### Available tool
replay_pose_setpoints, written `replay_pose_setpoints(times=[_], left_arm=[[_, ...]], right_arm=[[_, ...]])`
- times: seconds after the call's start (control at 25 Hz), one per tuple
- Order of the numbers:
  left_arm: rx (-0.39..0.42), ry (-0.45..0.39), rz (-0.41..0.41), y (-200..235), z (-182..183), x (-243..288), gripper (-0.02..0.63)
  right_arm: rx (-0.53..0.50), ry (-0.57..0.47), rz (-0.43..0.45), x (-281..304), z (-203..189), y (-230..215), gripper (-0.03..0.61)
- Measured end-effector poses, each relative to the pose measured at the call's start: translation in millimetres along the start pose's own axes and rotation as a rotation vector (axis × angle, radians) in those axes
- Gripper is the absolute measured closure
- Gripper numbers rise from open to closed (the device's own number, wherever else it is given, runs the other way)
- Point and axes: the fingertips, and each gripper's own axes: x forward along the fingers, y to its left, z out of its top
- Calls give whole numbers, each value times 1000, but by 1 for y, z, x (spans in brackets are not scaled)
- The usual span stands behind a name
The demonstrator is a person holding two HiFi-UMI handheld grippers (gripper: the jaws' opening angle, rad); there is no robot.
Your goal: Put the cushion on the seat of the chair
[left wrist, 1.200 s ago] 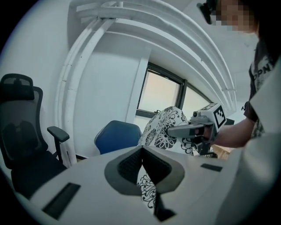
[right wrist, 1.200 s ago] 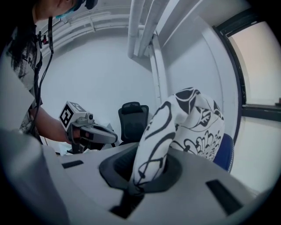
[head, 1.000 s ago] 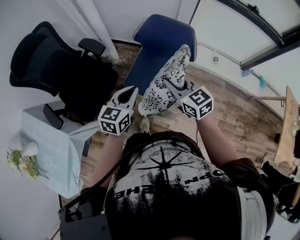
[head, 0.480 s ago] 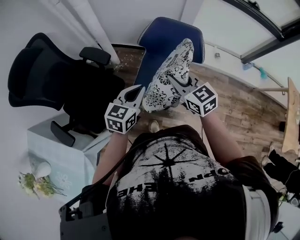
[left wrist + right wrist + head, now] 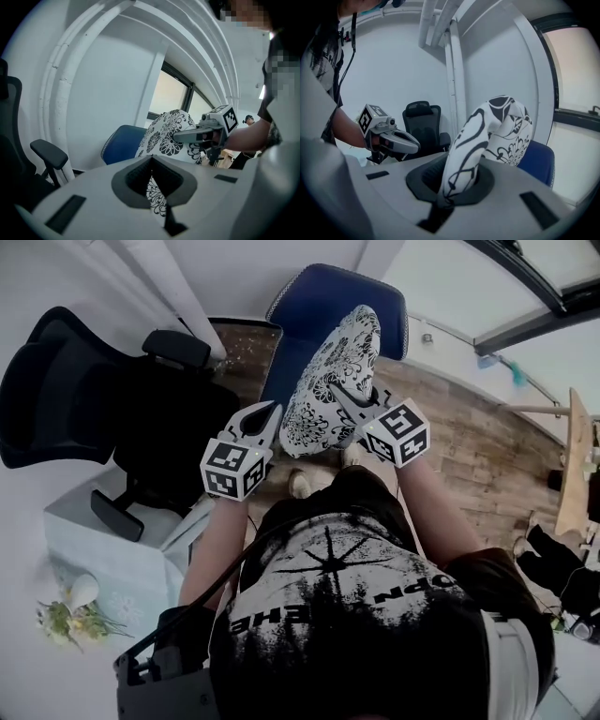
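I've carried the cushion (image 5: pixel 330 381) closer. My left gripper (image 5: pixel 267 412) and right gripper (image 5: pixel 337 396) both pinch it tight. The blue chair (image 5: pixel 314 301) is just ahead, and I think its seat is almost below.

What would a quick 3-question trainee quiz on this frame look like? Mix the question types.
1. Multiple choice: what are the left gripper and the right gripper both shut on?
A) the black-and-white patterned cushion
B) a blue blanket
C) a vase
2. True or false: the cushion already lies on the seat of the blue chair.
3. Short answer: in the head view, what colour is the office chair to the left of the blue chair?

Key
1. A
2. False. Both grippers hold it up in the air.
3. Black
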Motion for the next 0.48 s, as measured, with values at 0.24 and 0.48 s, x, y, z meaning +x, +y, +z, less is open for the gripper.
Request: replay_pose_setpoints(times=[0.24, 0.48], left_arm=[[-30, 13, 49, 8, -8, 8, 600], [-82, 33, 106, 20, -19, 18, 600]], right_arm=[[50, 55, 38, 17, -19, -14, 552], [61, 113, 109, 42, -37, -22, 552]])
